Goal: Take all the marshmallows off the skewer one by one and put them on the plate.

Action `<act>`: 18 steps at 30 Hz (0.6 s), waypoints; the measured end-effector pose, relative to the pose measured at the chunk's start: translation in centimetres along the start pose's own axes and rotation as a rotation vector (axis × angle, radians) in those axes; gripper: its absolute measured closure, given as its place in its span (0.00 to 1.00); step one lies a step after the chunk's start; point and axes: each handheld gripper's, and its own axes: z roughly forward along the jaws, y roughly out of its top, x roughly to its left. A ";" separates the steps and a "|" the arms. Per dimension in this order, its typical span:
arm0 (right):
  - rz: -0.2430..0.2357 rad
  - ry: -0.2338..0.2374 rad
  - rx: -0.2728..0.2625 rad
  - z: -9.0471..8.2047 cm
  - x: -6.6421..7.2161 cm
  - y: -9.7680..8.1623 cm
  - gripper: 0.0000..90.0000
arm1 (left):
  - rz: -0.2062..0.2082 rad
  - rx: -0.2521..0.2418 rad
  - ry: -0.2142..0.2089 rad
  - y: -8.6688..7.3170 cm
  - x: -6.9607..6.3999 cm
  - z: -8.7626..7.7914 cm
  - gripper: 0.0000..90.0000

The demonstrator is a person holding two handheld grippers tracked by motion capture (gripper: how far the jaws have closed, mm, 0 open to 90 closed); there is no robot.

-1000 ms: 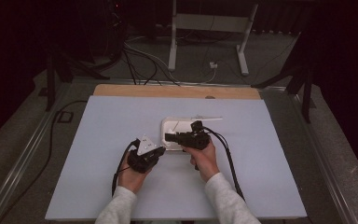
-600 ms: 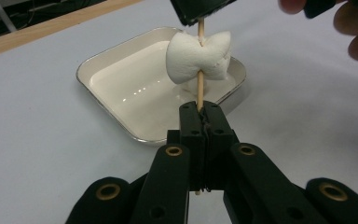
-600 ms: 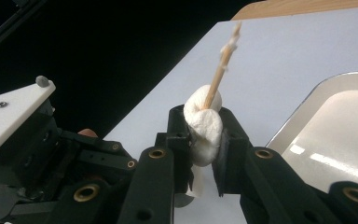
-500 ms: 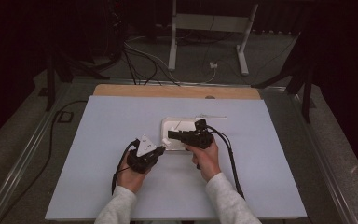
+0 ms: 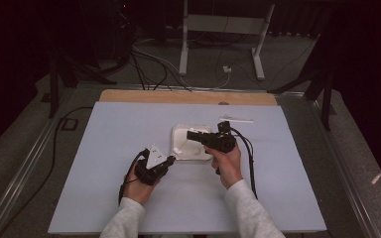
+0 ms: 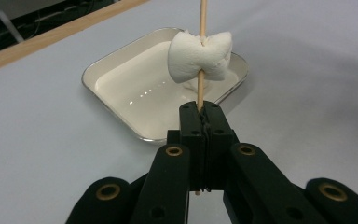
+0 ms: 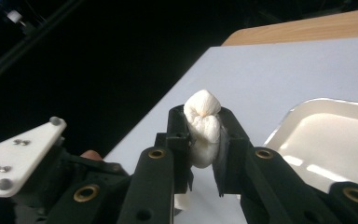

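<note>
Two grippers work one marshmallow on a skewer at a pale table.

Nearest the person, the left gripper [image 6: 200, 116] has its jaws pressed tight on a thin wooden skewer [image 6: 201, 56], held upright with a white marshmallow [image 6: 199, 56] threaded on it above the jaw tips. The right gripper [image 7: 204, 135] pinches a marshmallow [image 7: 203, 133] between its jaws, squeezing its sides, a tan spot at its top. Beyond both lies a shallow white tray [image 5: 193, 152] on the table [image 5: 109, 129]; farther back, near the wooden edge, lies a small white stick [image 5: 236, 119].
</note>
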 end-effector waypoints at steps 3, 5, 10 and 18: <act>0.001 -0.002 -0.016 -0.3 0.0 0.2 0.87 | 0.010 0.002 0.006 -0.1 0.1 0.0 1.00; 0.014 0.004 -0.027 -0.4 -0.2 0.2 0.87 | 0.011 -0.003 0.013 -0.1 0.2 -0.2 1.00; 0.031 0.016 -0.049 -0.7 -0.5 0.6 0.87 | 0.040 0.042 0.047 -0.2 0.2 0.0 1.00; -0.001 -0.048 -0.049 -2.7 -1.2 1.7 0.86 | -0.042 0.011 0.054 0.0 1.1 -0.4 1.00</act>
